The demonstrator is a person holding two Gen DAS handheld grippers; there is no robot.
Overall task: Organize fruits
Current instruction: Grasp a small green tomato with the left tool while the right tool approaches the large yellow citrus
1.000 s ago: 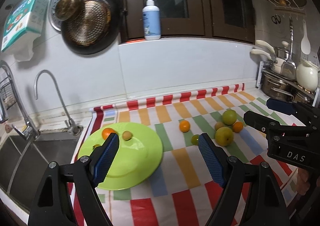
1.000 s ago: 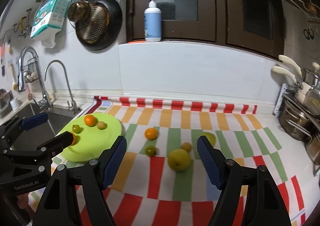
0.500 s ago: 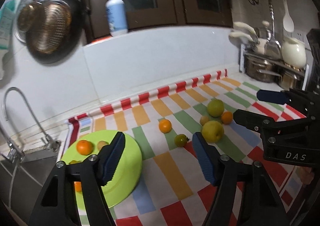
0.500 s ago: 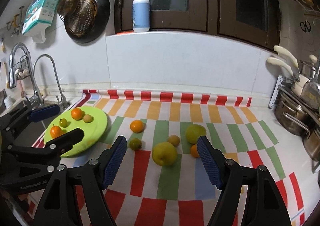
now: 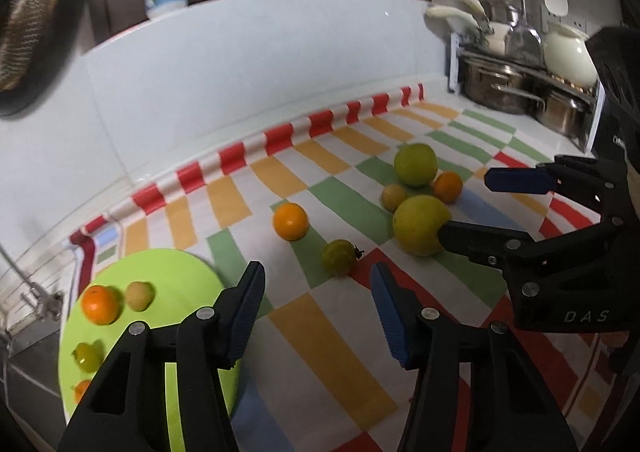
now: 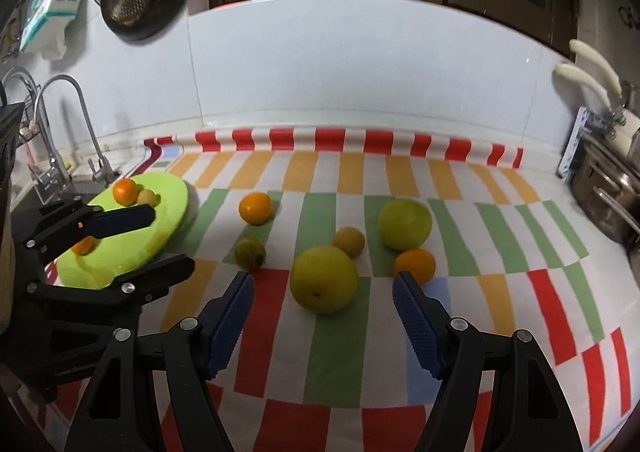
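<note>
Right gripper (image 6: 322,318) is spread wide, empty; the big yellow-green fruit (image 6: 323,278) sits lower-centre of frame, dead ahead between its fingertips. Left gripper (image 5: 316,312) is also open, with the small green fruit (image 5: 339,257) just ahead. Plate (image 6: 168,188) is mid-left.

A round lime-green plastic plate (image 6: 168,192) lies flat at the left end of the striped cloth and carries 4 small fruits: 2 orange ones, a pale yellow one and a green one. On the cloth itself lie 6 more: a lone orange mandarin (image 6: 255,207), a small green fruit (image 6: 249,253), and a cluster of 2 large yellow-green round fruits (image 6: 323,278), a small yellow fruit (image 6: 349,241) and a small orange fruit (image 6: 415,265).
</note>
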